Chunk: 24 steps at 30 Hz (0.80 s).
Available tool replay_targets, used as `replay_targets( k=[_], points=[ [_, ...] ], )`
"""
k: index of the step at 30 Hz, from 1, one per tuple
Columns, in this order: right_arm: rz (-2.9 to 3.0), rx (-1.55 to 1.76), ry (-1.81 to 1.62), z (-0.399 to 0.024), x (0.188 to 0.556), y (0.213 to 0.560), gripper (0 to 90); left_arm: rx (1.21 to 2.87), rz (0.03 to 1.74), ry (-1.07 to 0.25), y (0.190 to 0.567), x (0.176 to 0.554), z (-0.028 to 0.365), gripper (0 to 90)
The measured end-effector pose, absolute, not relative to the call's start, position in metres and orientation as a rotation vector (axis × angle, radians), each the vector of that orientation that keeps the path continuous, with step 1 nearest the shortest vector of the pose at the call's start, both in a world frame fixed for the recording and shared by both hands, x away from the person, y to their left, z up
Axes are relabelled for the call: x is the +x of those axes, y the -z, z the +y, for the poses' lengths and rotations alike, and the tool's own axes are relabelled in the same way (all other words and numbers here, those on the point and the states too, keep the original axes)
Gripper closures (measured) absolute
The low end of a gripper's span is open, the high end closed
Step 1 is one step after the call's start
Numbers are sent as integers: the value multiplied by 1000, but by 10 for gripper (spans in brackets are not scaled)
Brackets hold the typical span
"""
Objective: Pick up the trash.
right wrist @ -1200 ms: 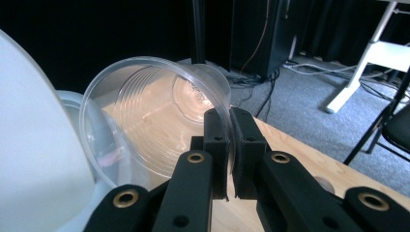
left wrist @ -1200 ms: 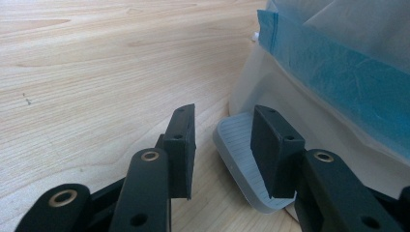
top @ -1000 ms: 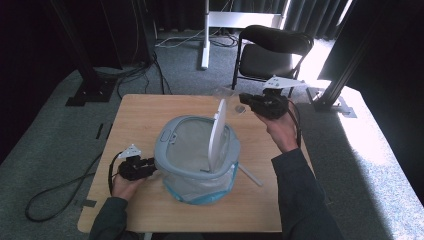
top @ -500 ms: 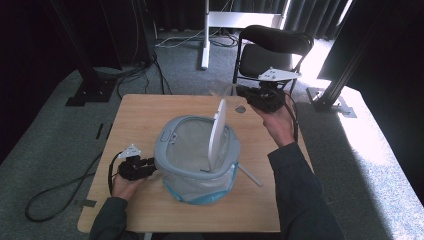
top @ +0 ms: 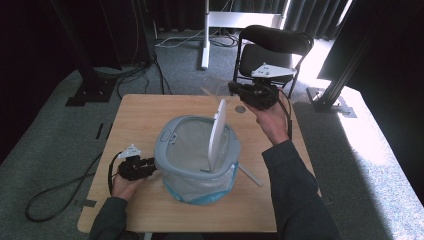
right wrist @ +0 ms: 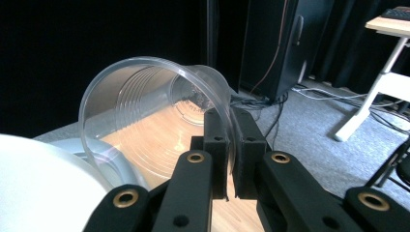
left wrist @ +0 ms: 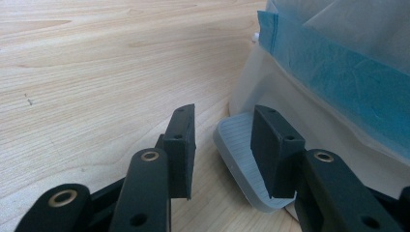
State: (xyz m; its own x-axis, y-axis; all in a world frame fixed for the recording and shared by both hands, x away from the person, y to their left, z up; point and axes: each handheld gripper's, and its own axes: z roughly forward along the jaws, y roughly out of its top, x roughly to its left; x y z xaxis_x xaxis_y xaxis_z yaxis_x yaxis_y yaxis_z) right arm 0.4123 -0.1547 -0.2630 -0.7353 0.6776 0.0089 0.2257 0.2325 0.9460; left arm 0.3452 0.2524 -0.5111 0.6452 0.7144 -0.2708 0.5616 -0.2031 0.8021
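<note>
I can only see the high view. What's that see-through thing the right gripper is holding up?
Observer: A clear plastic cup. The right gripper has its fingers pinched on the cup's wall, one inside and one outside.
Kid: Is anything in it?
Observer: It looks empty. It lies sideways, and the table shows through it.
Kid: What's the left gripper doing by the bin?
Observer: Its fingers are apart, and one sits over the bin's grey ribbed pedal.
</note>
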Motion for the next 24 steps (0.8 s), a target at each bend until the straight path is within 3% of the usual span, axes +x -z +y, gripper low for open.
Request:
replay_targets(
  k=[24],
  points=[
    [2147, 706, -1554, -126, 399, 251, 861, 1882, 1009, -196, 511, 345, 253, 612]
  ],
)
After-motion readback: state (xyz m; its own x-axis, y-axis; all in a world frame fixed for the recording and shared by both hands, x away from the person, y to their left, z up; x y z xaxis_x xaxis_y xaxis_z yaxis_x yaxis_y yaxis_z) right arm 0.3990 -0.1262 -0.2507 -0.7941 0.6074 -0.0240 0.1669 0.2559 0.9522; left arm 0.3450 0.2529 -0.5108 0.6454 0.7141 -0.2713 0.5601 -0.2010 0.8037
